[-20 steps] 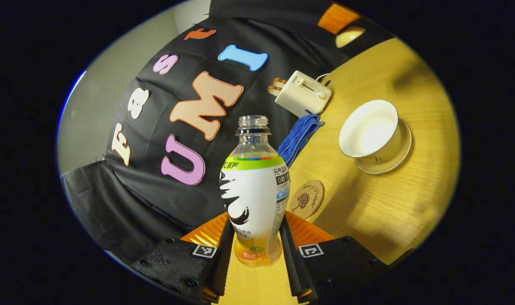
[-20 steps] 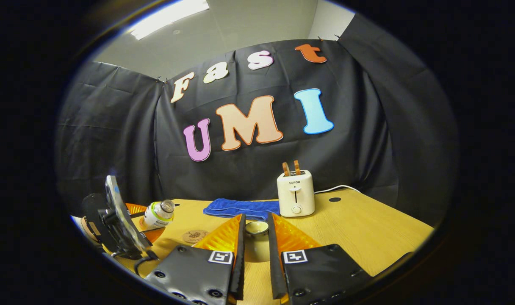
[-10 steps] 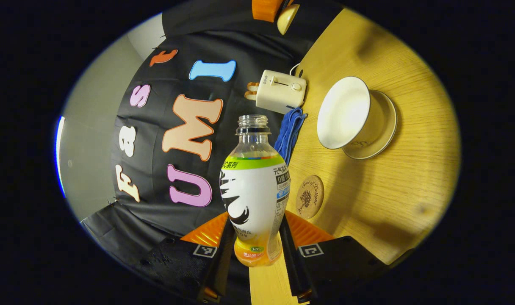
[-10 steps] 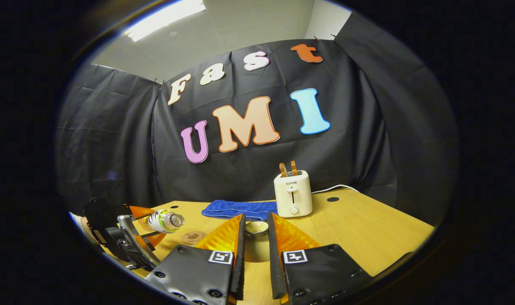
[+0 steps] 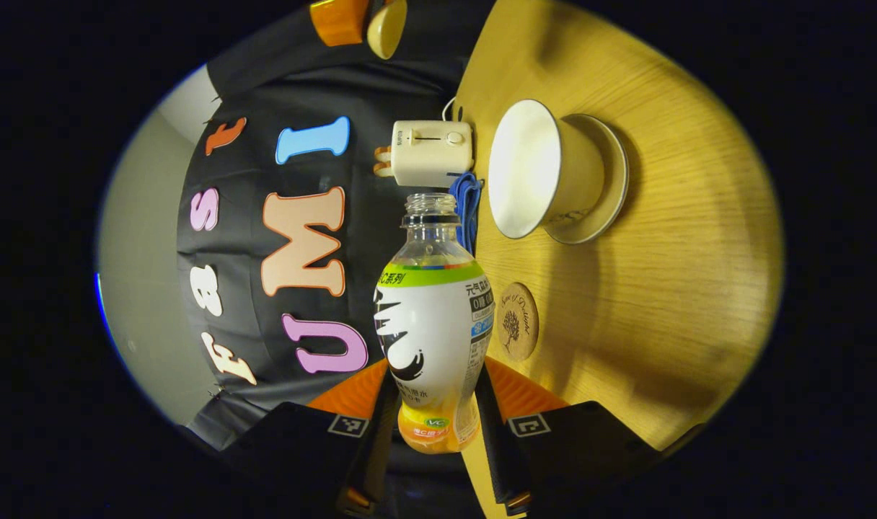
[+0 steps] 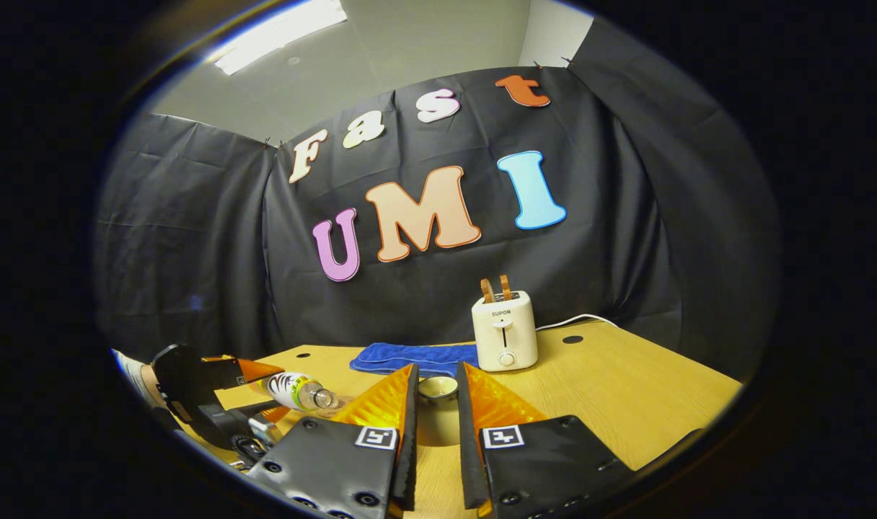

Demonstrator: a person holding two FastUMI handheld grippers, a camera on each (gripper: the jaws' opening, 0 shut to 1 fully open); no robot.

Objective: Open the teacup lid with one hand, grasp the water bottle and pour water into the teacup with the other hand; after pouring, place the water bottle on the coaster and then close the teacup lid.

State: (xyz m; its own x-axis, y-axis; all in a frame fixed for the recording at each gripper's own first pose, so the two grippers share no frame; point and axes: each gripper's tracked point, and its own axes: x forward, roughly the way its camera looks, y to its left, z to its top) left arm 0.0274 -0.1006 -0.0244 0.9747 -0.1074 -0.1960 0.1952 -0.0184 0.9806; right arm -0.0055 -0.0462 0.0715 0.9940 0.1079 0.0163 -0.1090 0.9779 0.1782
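Observation:
My left gripper (image 5: 436, 382) is shut on the lower body of an uncapped water bottle (image 5: 433, 317) with a white, green and orange label. The bottle lies nearly level; its open mouth is close beside the rim of the white teacup (image 5: 536, 169), which stands lidless on its saucer (image 5: 611, 180). No stream shows at the mouth. A round cork coaster (image 5: 516, 321) lies bare on the table just beside the bottle. My right gripper (image 6: 437, 375) is shut on the teacup lid (image 6: 437, 389), held above the table; the tipped bottle (image 6: 298, 391) shows at its lower left.
At the table's back, by the black wall, stands a cream toaster (image 6: 505, 331) holding two slices, with a folded blue cloth (image 6: 413, 357) to its left. The wooden table (image 6: 626, 389) stretches bare to the right. A hand (image 6: 146, 378) holds the left gripper.
The left gripper has rolled further, tipping the bottle from a slant to nearly level with its mouth nearer the teacup. The right gripper has kept the lid raised and almost still.

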